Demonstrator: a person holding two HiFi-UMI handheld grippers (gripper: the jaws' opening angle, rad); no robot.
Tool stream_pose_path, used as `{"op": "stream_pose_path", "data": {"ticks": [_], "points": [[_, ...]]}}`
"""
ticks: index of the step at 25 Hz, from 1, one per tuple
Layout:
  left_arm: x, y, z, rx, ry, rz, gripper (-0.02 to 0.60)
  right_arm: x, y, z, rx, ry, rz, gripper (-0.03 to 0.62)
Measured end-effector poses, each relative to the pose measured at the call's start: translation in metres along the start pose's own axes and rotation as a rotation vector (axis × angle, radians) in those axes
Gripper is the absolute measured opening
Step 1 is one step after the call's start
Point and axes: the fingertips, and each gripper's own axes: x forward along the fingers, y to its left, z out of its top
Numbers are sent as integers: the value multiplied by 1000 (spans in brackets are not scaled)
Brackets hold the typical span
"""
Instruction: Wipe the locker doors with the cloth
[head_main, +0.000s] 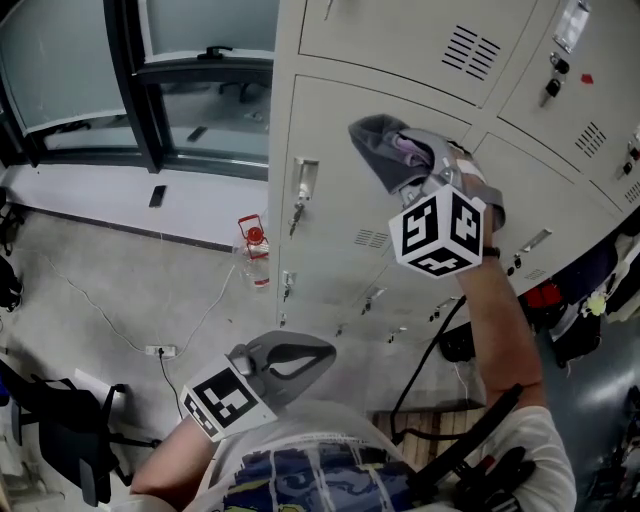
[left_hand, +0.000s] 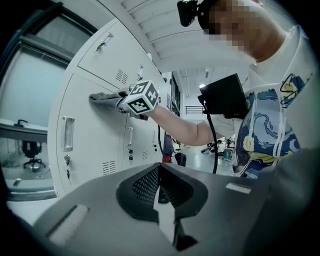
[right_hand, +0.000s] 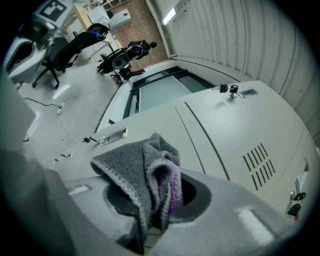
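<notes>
Head view showed the right gripper (head_main: 428, 172) clenched on the grey cloth (head_main: 384, 146), which lay against the locker door (head_main: 330, 235) near its top edge. Most of the door lay below it. The left gripper (head_main: 290, 365), closed and empty, hung well apart.

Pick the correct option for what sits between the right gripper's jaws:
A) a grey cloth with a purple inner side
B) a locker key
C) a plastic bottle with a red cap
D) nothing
A: in the right gripper view, the right gripper is clamped on a folded grey cloth showing purple inside, held up at the locker door.
</notes>
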Motion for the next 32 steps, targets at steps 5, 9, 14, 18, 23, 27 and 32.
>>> {"op": "stream_pose_path", "data": {"ticks": [5,9,14,18,23,27,32], "points": [[0,-1,-1,-5,4,-5,3,7,36,-9,-16,25,65,87],[-1,-1,-3,-11,12,-4,3,15,67,-17,-33,38,116,87],[-2,-1,-3,-12,21,-3,3,23,103,-24,-50,57,168,87],[-5,1,-5,-17,20,6,3,31,136,-31,-56,69,218,87],[-9,6,-8,-27,21,20,3,42,185,-43,-60,88,294,87],[-13,6,-7,-32,27,24,3,49,216,-49,-59,101,344,87],[-17,9,-10,-39,27,35,3,56,251,-61,-61,132,412,87]]}}
